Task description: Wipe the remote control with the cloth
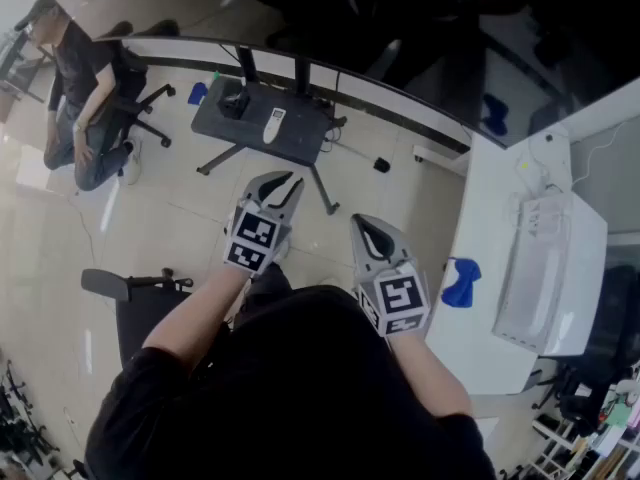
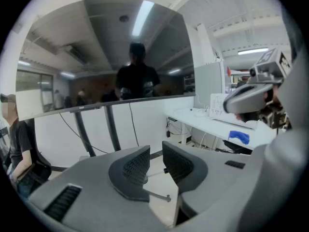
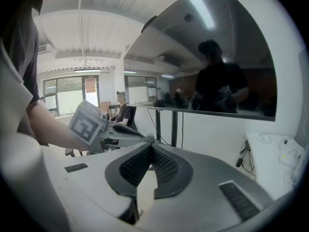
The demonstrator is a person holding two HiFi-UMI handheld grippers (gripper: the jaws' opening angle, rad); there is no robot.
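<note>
Glossy tiled floor (image 1: 180, 228); dark glass panel (image 1: 400, 38); white desk (image 1: 490, 208); grey table (image 1: 300, 140).

We wear a black top (image 1: 310, 368) with short sleeves (image 1: 135, 393). Our left gripper (image 1: 285, 182) and right gripper (image 1: 363, 222) share one build: smooth light-grey shells that taper to curved, beak-like jaws lined in black. Behind each sits a marker cube, the left cube (image 1: 253, 241) and the right cube (image 1: 400, 296), white-faced with bold black square patterns. Up close, the left pads (image 2: 136, 164) and the right pads (image 3: 136, 165) are dark grey with a fine dotted grid. A thin metal rod (image 2: 155, 195) with a small screw-like end runs under the left jaws. Black ribbed slots (image 3: 239, 200) mark the shells.
</note>
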